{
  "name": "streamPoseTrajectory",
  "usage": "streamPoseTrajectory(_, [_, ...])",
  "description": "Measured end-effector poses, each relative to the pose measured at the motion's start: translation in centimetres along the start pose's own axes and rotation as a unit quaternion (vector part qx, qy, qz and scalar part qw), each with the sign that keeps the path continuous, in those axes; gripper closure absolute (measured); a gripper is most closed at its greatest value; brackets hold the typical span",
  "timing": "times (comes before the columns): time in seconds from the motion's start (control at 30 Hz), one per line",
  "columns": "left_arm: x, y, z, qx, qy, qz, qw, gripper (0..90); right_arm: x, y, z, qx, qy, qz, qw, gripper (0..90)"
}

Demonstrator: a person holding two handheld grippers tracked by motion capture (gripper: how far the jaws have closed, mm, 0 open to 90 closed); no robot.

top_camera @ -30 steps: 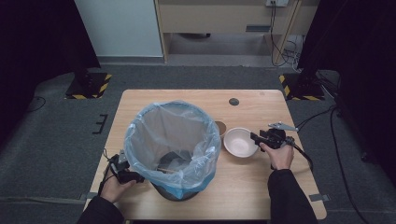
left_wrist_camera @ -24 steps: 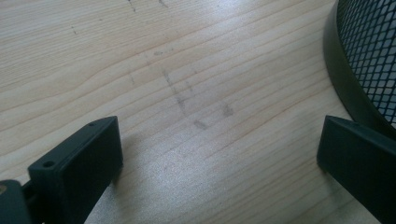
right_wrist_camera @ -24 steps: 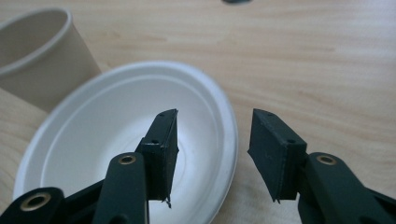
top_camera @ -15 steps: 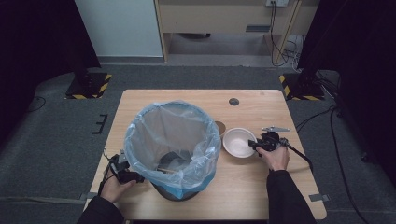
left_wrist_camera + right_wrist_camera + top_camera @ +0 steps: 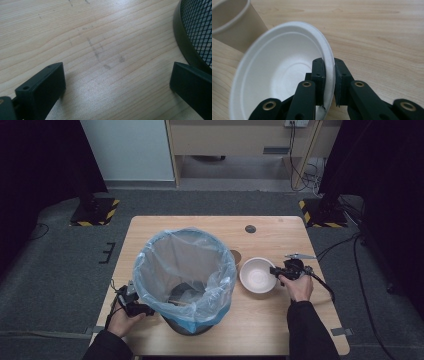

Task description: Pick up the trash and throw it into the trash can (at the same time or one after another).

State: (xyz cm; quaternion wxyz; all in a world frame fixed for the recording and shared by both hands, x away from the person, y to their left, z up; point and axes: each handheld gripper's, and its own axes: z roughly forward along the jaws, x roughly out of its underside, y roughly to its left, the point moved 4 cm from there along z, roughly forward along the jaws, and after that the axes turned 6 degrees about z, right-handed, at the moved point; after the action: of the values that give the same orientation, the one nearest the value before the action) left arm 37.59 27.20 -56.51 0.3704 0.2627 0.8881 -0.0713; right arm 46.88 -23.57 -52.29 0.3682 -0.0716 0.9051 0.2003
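Tabletop point(image 5: 280, 330): pale wood, seen whole from the high view; faint grey scuff marks show on the grain in the left gripper view.
Bin point(image 5: 186, 280): a black mesh waste bin lined with a light-blue bag stands on the near left part of the tabletop; the bag's mouth hides most of the mesh from above. In the left gripper view, its black base ring and mesh wall are cut off at the right edge point(image 5: 197, 32).
Inside the bin: something dark lies at the bottom, too dim to make out.
Left tongs point(image 5: 117, 82): spread wide, nothing between them, low over bare wood just beside the bin's base. From above, the left tongs point(image 5: 131, 304) are half hidden by the bag's rim and the left hand point(image 5: 121, 320).
Right tongs point(image 5: 329, 75): pressed on the near rim of the white bowl, one side inside, the other outside.
Bowl point(image 5: 258, 276): white, round, right of the bin on the tabletop; in the right gripper view the bowl point(image 5: 279, 72) looks tilted, though whether it is lifted clear of the wood cannot be told.
Right hand point(image 5: 297, 285): grips the tool just right of the bowl; a cable trails off to the right.
Cup point(image 5: 234, 22): tan paper cup beyond the bowl, cut off by the frame; from above only a brown sliver point(image 5: 235, 256) peeks past the bag.
Dark disc point(image 5: 250, 228): small, round, near the far edge; what it is cannot be told.
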Motion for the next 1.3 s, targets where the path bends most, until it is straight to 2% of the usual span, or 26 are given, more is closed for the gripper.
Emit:
streamPoseTrajectory(0.13, [0.0,0.0,0.0,0.000,0.000,0.000,1.0000,0.0,-0.8,0.0,-1.2,-0.008,-0.022,0.009,0.9997,83.6])
streamPoseTrajectory(0.23, [0.0,0.0,0.0,0.000,0.000,0.000,1.0000,0.0,-1.3,-0.3,-2.1,-0.005,-0.034,0.004,0.9994,83.7])
streamPoseTrajectory(0.43, [0.0,0.0,0.0,0.000,0.000,0.000,1.0000,0.0,-2.1,-0.7,-3.5,-0.011,-0.059,0.018,0.9981,83.7])
streamPoseTrajectory(0.73, [0.0,0.0,0.0,0.000,0.000,0.000,1.0000,0.0,-3.4,-0.6,-5.3,-0.024,-0.100,0.026,0.9944,83.7])
streamPoseTrajectory(1.0, [0.0,0.0,0.0,0.000,0.000,0.000,1.0000,0.0,-4.6,-0.3,-7.1,-0.040,-0.141,0.037,0.9885,83.7])
streamPoseTrajectory(1.2, [0.0,0.0,0.0,0.000,0.000,0.000,1.0000,0.0,-5.4,-0.1,-8.6,-0.057,-0.172,0.045,0.9824,83.7])
streamPoseTrajectory(1.3, [0.0,0.0,0.0,0.000,0.000,0.000,1.0000,0.0,-6.0,0.3,-9.5,-0.071,-0.192,0.048,0.9776,83.7])
